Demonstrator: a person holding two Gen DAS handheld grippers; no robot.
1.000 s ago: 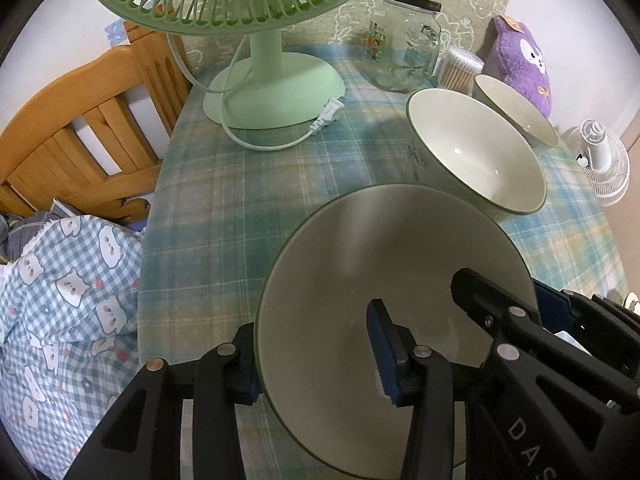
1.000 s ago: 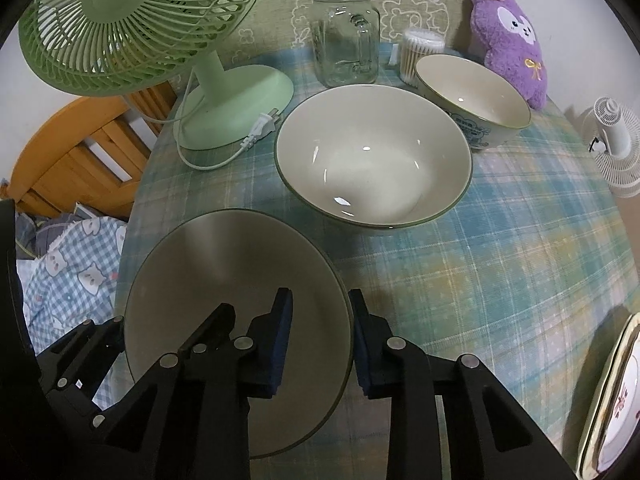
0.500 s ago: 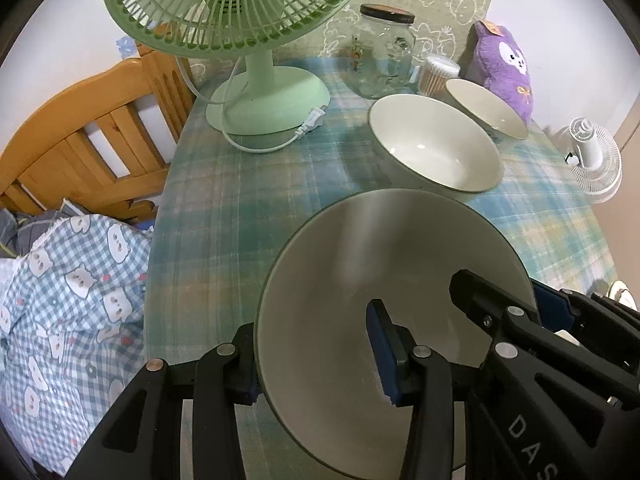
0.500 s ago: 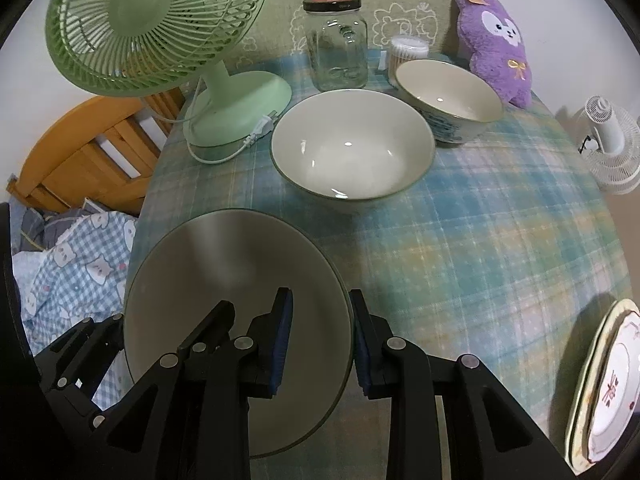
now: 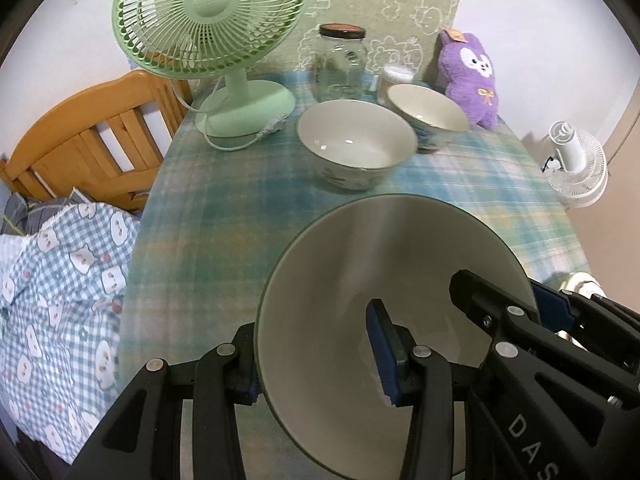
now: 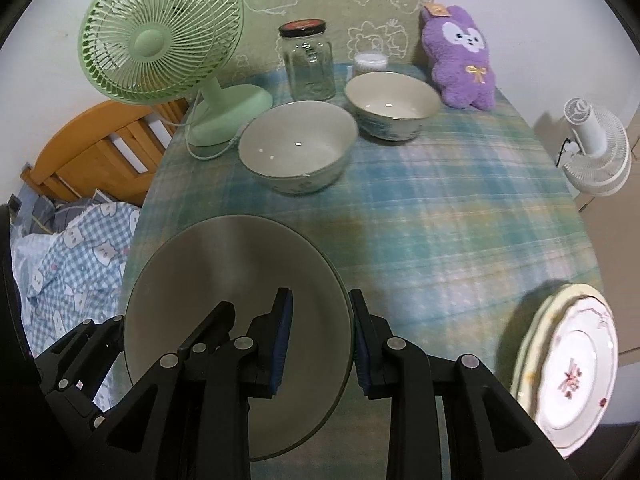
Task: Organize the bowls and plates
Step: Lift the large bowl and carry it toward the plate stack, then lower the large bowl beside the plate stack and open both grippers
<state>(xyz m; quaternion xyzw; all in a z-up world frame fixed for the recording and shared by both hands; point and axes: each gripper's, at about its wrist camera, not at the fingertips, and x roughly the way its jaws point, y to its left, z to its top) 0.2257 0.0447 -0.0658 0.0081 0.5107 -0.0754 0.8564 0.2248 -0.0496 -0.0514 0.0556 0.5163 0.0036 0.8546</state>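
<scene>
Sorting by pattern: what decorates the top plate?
Pink floral motif on white plate; right wrist view.

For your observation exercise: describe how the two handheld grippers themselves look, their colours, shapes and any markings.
Both grippers are black plastic frames of angular linkage bars joined by round silver rivets. Each finger ends in a flat blue pad. The left gripper and right gripper look alike. White letters "DAS" mark the right gripper's body. No cables, sleeves or hands show.

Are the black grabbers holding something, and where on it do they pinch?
Yes. Both hold one big bowl by its rim: the left gripper pinches the left edge, the right gripper the right edge, each with one pad inside and one outside.
</scene>
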